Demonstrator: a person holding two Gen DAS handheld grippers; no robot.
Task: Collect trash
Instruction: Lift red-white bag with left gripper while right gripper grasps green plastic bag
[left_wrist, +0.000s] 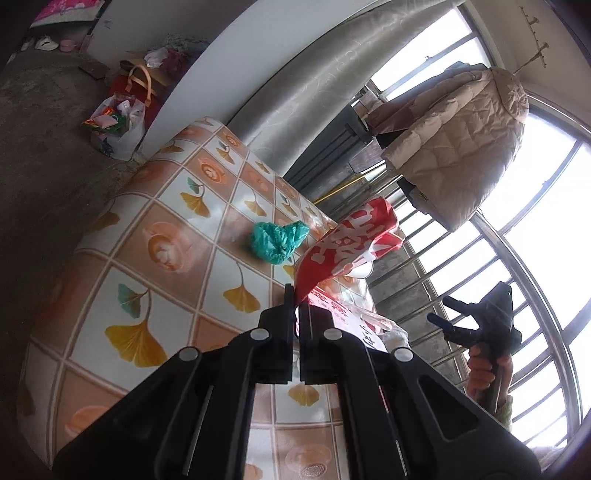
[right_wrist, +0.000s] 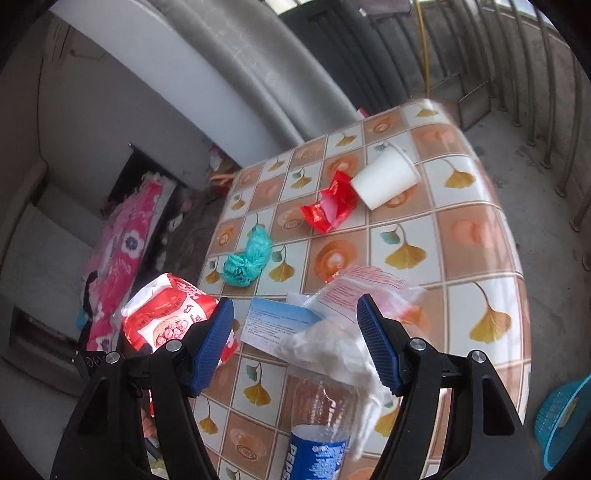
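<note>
Just below the right hand-held gripper (right_wrist: 295, 343), its jaws apart and empty, lies the plastic bottle (right_wrist: 319, 424), long axis running toward the camera; the left hand-held gripper (left_wrist: 294, 295) is clamped on a red bag (left_wrist: 347, 247).

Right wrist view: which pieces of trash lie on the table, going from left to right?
Red-and-white snack bag → crumpled teal bag → red wrapper → white paper cup.

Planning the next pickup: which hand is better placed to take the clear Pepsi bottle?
Right. The right gripper has open, empty jaws hovering over the Pepsi bottle and crumpled clear plastic. The left gripper is shut on the red bag.
</note>
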